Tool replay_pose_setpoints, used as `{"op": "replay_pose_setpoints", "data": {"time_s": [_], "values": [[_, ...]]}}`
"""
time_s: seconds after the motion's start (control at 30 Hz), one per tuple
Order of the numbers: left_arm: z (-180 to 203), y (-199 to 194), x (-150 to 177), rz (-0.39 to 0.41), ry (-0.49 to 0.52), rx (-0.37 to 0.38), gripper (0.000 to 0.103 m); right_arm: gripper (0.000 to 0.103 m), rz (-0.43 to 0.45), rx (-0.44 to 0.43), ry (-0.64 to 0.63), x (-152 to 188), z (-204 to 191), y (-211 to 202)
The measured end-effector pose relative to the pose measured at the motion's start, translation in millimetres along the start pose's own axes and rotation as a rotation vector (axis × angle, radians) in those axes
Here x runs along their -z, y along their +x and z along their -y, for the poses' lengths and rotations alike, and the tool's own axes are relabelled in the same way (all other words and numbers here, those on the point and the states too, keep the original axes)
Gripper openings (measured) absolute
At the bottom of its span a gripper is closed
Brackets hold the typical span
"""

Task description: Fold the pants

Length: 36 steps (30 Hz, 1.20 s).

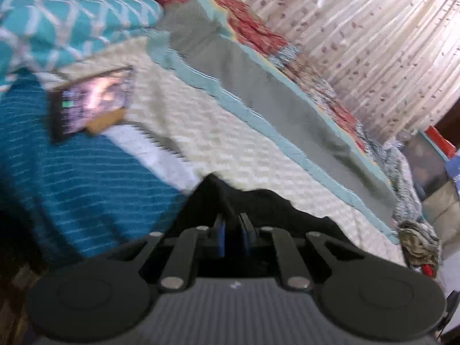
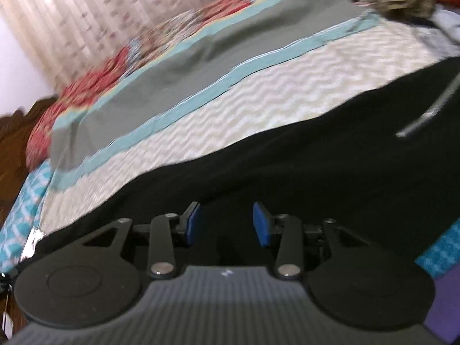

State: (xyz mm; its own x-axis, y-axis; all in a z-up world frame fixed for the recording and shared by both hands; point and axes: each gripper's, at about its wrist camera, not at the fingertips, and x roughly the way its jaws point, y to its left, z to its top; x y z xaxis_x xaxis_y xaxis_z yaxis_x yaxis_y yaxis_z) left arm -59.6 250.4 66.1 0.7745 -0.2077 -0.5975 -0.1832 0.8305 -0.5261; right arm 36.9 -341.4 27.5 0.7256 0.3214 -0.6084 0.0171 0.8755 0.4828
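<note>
**Left claw clamped on the pants, right claw released above them**

Your left gripper (image 1: 234,230) is clenched, its blue pads pressed together on a raised fold of the black pants (image 1: 258,204). Only that small bunched corner shows in the left wrist view. Beyond it lies the cream zigzag bedspread (image 1: 230,143), with a blue striped cloth (image 1: 72,172) to the left and a lit phone (image 1: 89,100) propped further back.

Your right gripper (image 2: 227,221) stands released, pads (image 2: 192,224) apart with nothing pinched between them. Its view gives what the left lacks: the pants (image 2: 287,158) spread wide across the near bed, a zipper (image 2: 425,112) at the far right. A grey blanket with teal trim (image 2: 201,49) lies further off, curtains (image 2: 72,14) behind. Both views are blurred.
</note>
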Motion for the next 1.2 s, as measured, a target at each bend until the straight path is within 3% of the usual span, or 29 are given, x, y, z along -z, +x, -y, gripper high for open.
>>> {"op": "replay_pose_setpoints", "data": {"time_s": [0.07,0.13,0.2,0.27,0.33,0.47,0.57,0.6,0.67,0.73,0.77,0.8,0.83,0.9,1.0,1.07,1.2], "values": [[-11.2,0.5,12.6,-0.016,0.0,-0.063,0.012,0.044,-0.022,-0.032,-0.029,7.5,-11.4,-3.1],[-26.9,13.6,22.9,-0.069,-0.054,-0.139,0.024,0.044,-0.05,-0.076,-0.076,9.0,-24.4,4.1],[-39.1,22.9,28.3,-0.106,-0.127,-0.149,0.029,0.044,-0.081,-0.111,-0.148,10.5,-41.3,4.1],[-41.1,24.7,28.8,-0.094,-0.161,-0.162,0.051,0.044,-0.097,-0.157,-0.234,14.2,-59.5,2.8],[-39.4,23.3,26.9,-0.075,-0.176,-0.165,0.087,0.044,-0.122,-0.217,-0.284,18.2,-74.4,1.0],[-45.3,30.3,26.0,-0.096,-0.236,-0.094,0.096,0.044,-0.218,-0.372,-0.418,33.0,-109.2,5.0],[-42.4,47.7,31.8,-0.143,-0.248,-0.073,0.095,0.044,-0.335,-0.473,-0.629,53.3,-156.4,20.8],[-41.0,55.1,34.2,-0.157,-0.25,-0.072,0.088,0.043,-0.361,-0.497,-0.707,62.7,-170.7,25.2],[-39.8,63.7,38.2,-0.184,-0.271,-0.041,0.063,0.042,-0.382,-0.516,-0.868,84.5,-199.0,34.8],[-36.8,68.1,39.8,-0.175,-0.293,-0.043,0.053,0.042,-0.389,-0.488,-0.98,101.8,-217.6,49.0],[-34.8,67.5,38.6,-0.166,-0.285,-0.046,0.05,0.036,-0.395,-0.462,-1.031,109.4,-223.0,58.0],[-33.3,66.0,36.4,-0.159,-0.281,-0.042,0.044,0.007,-0.397,-0.429,-1.075,115.4,-226.2,65.0],[-32.8,63.0,33.2,-0.155,-0.282,-0.034,0.039,0.007,-0.393,-0.405,-1.115,119.5,-227.5,69.7],[-30.1,51.8,24.0,-0.122,-0.267,-0.023,0.033,0.006,-0.412,-0.449,-1.069,108.5,-220.4,65.4],[-25.1,38.9,12.9,-0.067,-0.258,0.008,0.03,0.006,-0.482,-0.58,-0.927,87.0,-209.7,48.1],[-23.7,39.5,8.6,-0.048,-0.253,0.006,0.03,0.006,-0.574,-0.614,-0.863,87.0,-201.8,52.0],[-25.3,59.0,15.7,-0.082,-0.248,-0.067,0.031,0.012,-0.65,-0.517,-0.758,108.3,-185.9,85.7]]}}
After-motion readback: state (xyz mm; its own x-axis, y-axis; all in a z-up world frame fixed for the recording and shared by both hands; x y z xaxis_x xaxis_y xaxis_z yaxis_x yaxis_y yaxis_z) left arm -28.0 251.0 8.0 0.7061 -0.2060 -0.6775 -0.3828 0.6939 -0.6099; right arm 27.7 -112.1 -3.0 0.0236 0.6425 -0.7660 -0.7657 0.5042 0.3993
